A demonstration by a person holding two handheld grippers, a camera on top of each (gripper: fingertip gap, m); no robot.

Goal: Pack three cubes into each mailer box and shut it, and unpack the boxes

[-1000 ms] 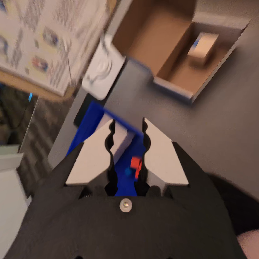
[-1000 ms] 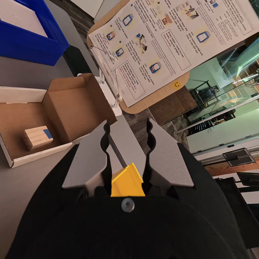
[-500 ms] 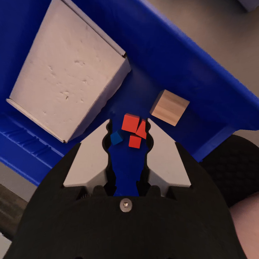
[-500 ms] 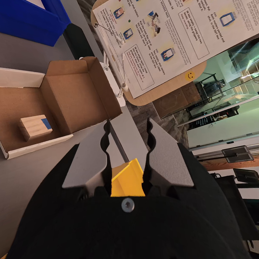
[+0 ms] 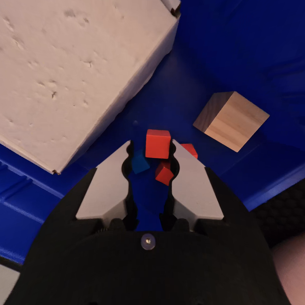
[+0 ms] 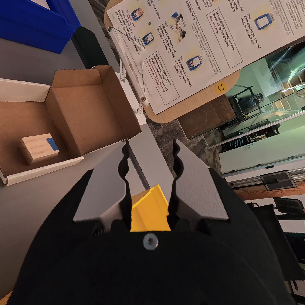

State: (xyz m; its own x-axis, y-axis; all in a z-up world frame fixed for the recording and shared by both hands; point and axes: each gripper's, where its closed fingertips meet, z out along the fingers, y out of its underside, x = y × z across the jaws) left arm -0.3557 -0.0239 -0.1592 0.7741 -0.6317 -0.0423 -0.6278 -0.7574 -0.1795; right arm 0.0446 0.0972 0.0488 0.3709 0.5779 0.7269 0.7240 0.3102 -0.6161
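Cubes lie loose in the blue bin [image 5: 231, 41]: the biggest red cube [image 5: 157, 143] sits between the spread tips of the left gripper [image 5: 151, 142], beside a shut white box [image 5: 66, 66]. Small, hard and light, it probably wants pinching on opposite flat faces. The right gripper [image 6: 150, 143] hangs spread, empty.

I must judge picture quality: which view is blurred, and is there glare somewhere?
Left wrist view: slightly soft, dim; the red cube stays readable, the blue bin wall smears at right. Right wrist view: sharp; bright reflections on the glass wall.
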